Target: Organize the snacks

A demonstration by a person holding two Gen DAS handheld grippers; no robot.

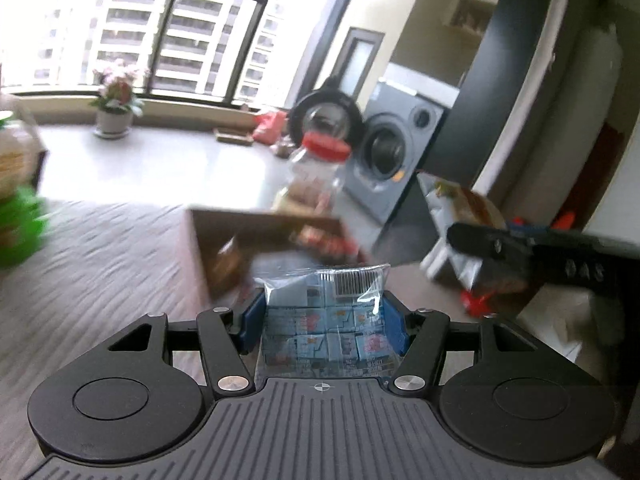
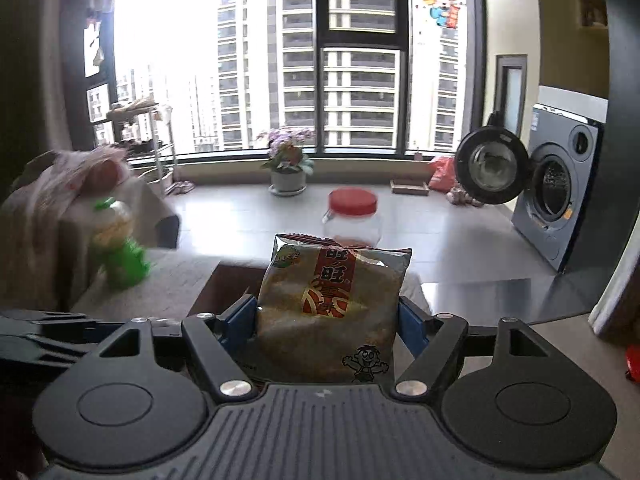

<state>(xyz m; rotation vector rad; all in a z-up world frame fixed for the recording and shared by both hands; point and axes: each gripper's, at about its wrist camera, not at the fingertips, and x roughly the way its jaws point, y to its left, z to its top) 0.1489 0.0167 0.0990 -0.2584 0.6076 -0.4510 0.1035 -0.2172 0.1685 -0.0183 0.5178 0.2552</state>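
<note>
Two packets up off the bench at once, one in each claw. Left claw (image 1: 326, 320) clamped on a clear-wrapped pack of small blue sachets (image 1: 326, 312), blue pads pressing both short sides, barcode end pointing far, long axis running away along the fingers. Right claw (image 2: 326, 320) clamped likewise on a silver rice-cracker bag (image 2: 332, 304), held upright between the pads, printed face toward the camera, top seam far. Seen from the left wrist view, the same cracker bag (image 1: 460, 220) hanging at the right, with the right claw's black finger across it. Open cardboard box (image 1: 272, 240) straight ahead and just beyond the left claw's packet, already holding what look like red and brown wrappers, though blur hides detail; from the right wrist view only the box's near rim (image 2: 236, 276) peeking out left of the bag. Red-lidded clear jar (image 2: 352, 216) standing farther back, behind the box. Green bottle (image 2: 120, 248) at far left, well apart. Judged from this: box the likely drop spot, lying dead ahead and below both packets, left claw apparently the nearer and squarer to the opening, right claw needing to come in from the box's right side
</note>
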